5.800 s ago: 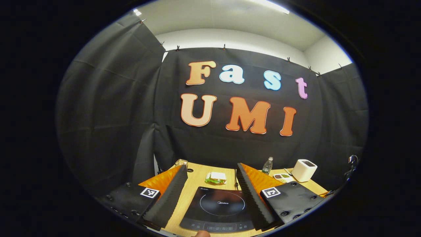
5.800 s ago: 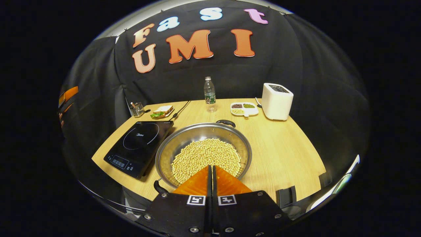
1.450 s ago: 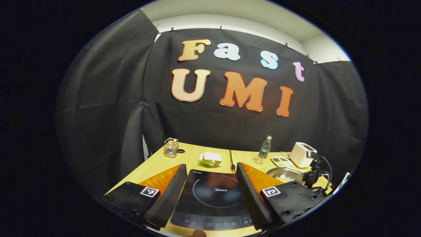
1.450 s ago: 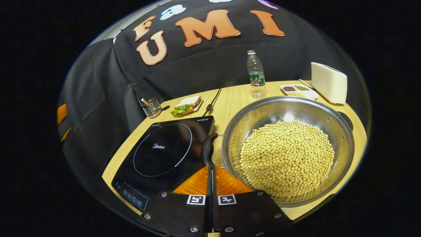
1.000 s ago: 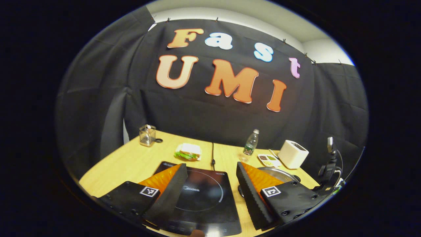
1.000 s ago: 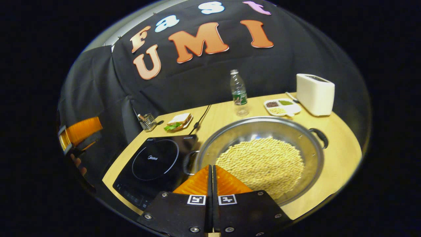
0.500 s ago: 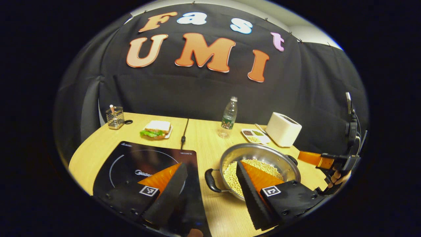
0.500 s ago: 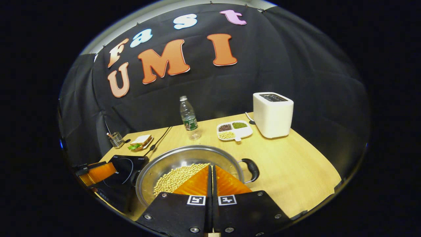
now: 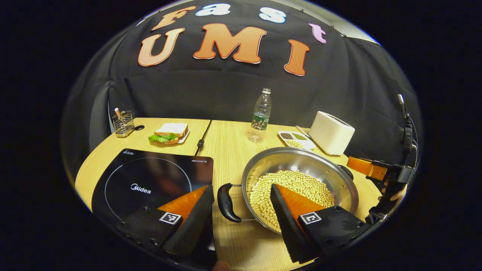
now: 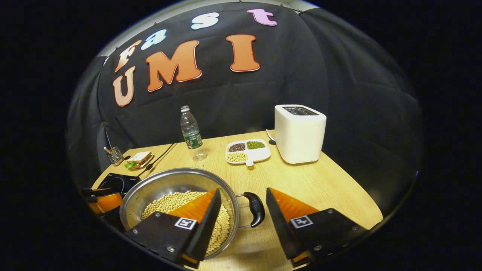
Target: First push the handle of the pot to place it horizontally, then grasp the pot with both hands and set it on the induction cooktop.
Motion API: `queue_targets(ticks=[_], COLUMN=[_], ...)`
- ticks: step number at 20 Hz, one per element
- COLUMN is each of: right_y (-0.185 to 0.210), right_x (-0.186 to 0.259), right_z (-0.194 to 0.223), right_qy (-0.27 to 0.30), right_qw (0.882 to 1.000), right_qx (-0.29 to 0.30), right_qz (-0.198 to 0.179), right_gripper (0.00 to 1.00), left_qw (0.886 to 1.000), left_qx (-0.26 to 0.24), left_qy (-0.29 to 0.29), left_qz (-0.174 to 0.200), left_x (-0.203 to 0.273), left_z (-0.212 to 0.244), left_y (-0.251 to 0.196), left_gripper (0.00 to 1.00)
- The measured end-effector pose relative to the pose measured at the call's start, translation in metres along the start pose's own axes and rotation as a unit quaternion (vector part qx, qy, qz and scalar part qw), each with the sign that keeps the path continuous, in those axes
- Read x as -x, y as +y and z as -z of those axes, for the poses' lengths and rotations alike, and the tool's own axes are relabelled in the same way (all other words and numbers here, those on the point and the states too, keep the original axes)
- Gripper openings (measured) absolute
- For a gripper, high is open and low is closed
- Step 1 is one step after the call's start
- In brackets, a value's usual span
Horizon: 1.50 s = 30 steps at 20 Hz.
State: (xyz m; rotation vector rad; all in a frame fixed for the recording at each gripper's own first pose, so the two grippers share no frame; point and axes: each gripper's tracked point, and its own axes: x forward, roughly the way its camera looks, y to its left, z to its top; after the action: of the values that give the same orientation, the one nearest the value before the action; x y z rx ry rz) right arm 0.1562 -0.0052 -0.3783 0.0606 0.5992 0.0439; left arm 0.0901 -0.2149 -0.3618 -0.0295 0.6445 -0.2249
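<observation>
A steel pot full of soybeans stands on the wooden table, just right of the black induction cooktop. Its two black handles point left and right. My left gripper is open, and the pot's left handle lies in the gap between its fingers, untouched. My right gripper is open too, and the right handle sits between its fingers. In the right gripper view the pot is at lower left, with the left gripper and the cooktop beyond it. The right gripper and its hand appear at far right.
Behind the pot stand a water bottle, a divided dish of beans and a white toaster. A sandwich plate, a wire holder and the cooktop's cord lie at the back left.
The pot has turned, so its handles now lie left and right. My right gripper has opened at the right handle. My left gripper has swung from over the cooktop to the left handle.
</observation>
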Motion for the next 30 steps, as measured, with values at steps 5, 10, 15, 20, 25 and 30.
queue_targets(ticks=[5, 10, 15, 20, 25, 30], right_y=[-0.002, 0.003, 0.005, 0.004, 0.006, -0.002], right_x=[-0.025, -0.035, -0.039, -0.039, -0.036, -0.029], right_z=[0.020, 0.036, 0.046, 0.049, 0.050, 0.053], right_qy=[0.036, 0.069, 0.089, 0.098, 0.100, 0.105], right_qw=[0.999, 0.997, 0.996, 0.995, 0.994, 0.993], right_qx=[-0.003, -0.015, -0.020, -0.026, -0.036, -0.049], right_qz=[0.000, -0.011, -0.020, -0.020, -0.033, -0.027], right_gripper=[0.94, 0.94, 0.94, 0.87, 0.68, 0.57], left_qw=[1.000, 0.999, 0.998, 0.998, 0.997, 0.995], left_qx=[0.004, 0.015, 0.016, 0.002, 0.000, 0.002], left_qy=[0.022, 0.048, 0.055, 0.067, 0.072, 0.096], left_qz=[-0.006, -0.008, -0.017, -0.018, -0.023, 0.001], left_x=[-0.016, -0.028, -0.036, -0.037, -0.038, -0.049], left_z=[0.012, 0.021, 0.019, 0.020, 0.021, 0.028], left_y=[0.000, 0.001, -0.001, -0.002, -0.002, -0.012], left_gripper=[0.99, 0.99, 0.99, 0.99, 0.99, 0.99])
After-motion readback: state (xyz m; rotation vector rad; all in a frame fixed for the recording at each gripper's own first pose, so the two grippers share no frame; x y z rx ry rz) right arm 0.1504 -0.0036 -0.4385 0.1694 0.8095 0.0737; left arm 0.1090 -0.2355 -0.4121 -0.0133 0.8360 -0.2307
